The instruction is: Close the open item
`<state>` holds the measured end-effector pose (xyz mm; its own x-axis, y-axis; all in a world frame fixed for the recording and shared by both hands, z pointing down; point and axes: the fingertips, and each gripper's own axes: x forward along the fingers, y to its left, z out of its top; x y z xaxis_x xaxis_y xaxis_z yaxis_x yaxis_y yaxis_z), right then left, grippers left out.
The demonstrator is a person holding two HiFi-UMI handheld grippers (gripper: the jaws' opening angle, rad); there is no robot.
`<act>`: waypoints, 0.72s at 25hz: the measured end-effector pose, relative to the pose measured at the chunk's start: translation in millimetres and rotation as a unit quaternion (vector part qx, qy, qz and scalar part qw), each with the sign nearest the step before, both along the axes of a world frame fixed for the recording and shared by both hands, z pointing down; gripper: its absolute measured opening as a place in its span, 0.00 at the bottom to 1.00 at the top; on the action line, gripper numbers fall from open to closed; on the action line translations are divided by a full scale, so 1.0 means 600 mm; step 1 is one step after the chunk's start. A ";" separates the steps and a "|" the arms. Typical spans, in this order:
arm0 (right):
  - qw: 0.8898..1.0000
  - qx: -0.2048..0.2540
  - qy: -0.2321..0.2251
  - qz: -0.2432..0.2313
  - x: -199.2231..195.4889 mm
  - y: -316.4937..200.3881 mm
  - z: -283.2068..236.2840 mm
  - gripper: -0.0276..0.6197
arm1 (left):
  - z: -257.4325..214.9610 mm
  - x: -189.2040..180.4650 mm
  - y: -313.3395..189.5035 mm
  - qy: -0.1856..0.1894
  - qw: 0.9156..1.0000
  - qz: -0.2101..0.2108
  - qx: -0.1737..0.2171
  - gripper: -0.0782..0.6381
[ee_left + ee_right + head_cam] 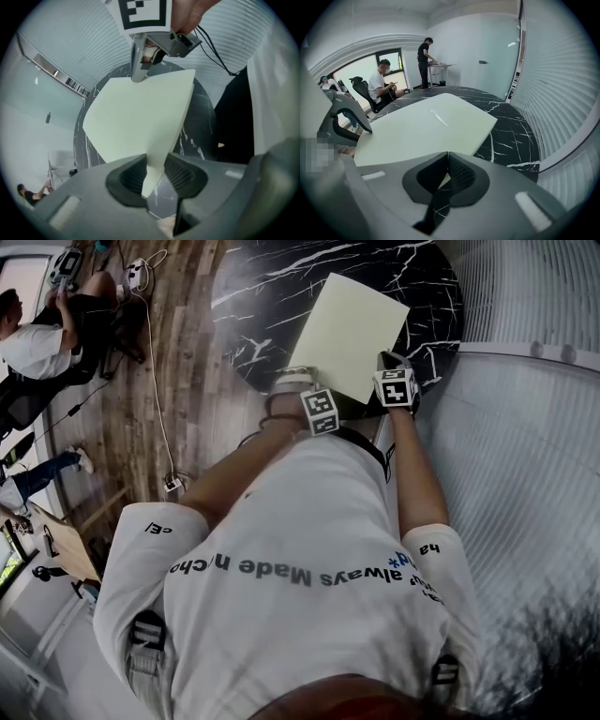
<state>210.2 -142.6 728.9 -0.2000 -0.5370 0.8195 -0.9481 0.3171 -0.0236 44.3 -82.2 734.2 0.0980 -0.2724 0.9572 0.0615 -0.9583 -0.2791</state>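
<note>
Gripping the pale folder (352, 334) at two neighbouring corners, we held it over the near edge of the black marble table (246, 306), partly lifted off the tabletop rather than flat on it. The left gripper (152, 174) had its pads pressed on one corner, which ran down between them as a narrow tongue. From there the leaf rose slanted above the table. The right gripper (447, 161) had its fingers together on the thin edge at the other corner, with the tabletop showing through the gap lower down.

We judged that two grips were used because a single one would let so limp a leaf sag or swing. Held at both near corners, it can be carried over as one sheet toward the table's far side. We could not tell whether a second leaf lay beneath it on the table, so how far the closing stood was uncertain. Both grippers would need to travel together and lower the leaf evenly, or it could buckle.

Legible writing: none on the folder. The marker cubes (321, 412) at the table's near edge bore black-and-white squares only, no letters. On the white shirt (309, 521), nearer the camera than the table, the words "always Made" could be read. The rest was cut off or creased.
</note>
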 end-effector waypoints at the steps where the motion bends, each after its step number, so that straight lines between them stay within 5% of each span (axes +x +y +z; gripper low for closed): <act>1: 1.000 0.001 -0.002 0.001 0.000 -0.001 -0.001 0.05 | -0.003 -0.001 0.000 0.005 1.000 0.002 0.006 0.27; 5: 1.000 -0.005 -0.024 0.016 -0.001 -0.003 -0.002 0.05 | -0.008 -0.007 0.005 0.016 1.000 0.000 0.008 0.35; 11: 0.997 0.042 -0.058 0.032 -0.003 -0.019 -0.057 0.05 | -0.026 -0.029 0.000 0.065 0.995 -0.072 -0.031 0.35; 18: 0.990 0.110 -0.075 0.039 -0.001 -0.030 -0.166 0.05 | -0.105 -0.034 -0.054 0.184 0.966 -0.172 -0.053 0.28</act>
